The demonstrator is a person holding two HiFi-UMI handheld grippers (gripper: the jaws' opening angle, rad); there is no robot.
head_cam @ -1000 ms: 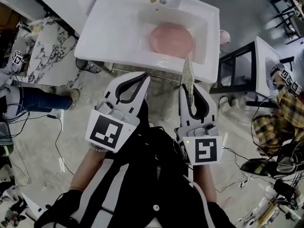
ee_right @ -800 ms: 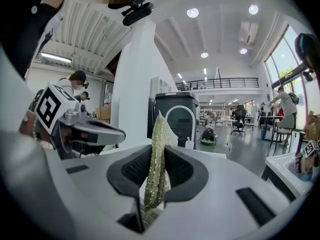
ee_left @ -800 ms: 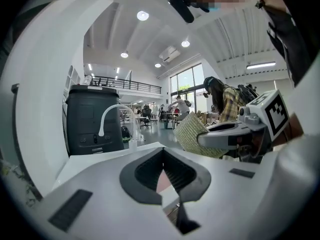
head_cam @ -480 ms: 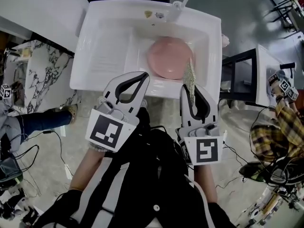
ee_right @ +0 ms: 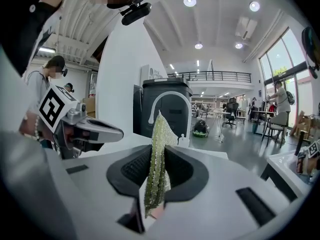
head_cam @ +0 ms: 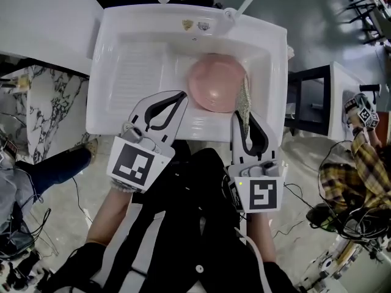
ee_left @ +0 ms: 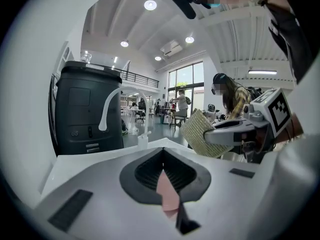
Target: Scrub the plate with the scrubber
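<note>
Scrubber (head_cam: 243, 100), glittery green mesh, pinched in right gripper (head_cam: 244, 119) near round pink plate (head_cam: 214, 84); left gripper (head_cam: 179, 97) clenched

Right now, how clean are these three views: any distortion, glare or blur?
Head view: sharp and evenly lit, sink bright, plate clear. Left gripper view: heavy fisheye, dark corners, bright ceiling lights. Right gripper view: same fisheye, scrubber sharp between the jaws.
</note>
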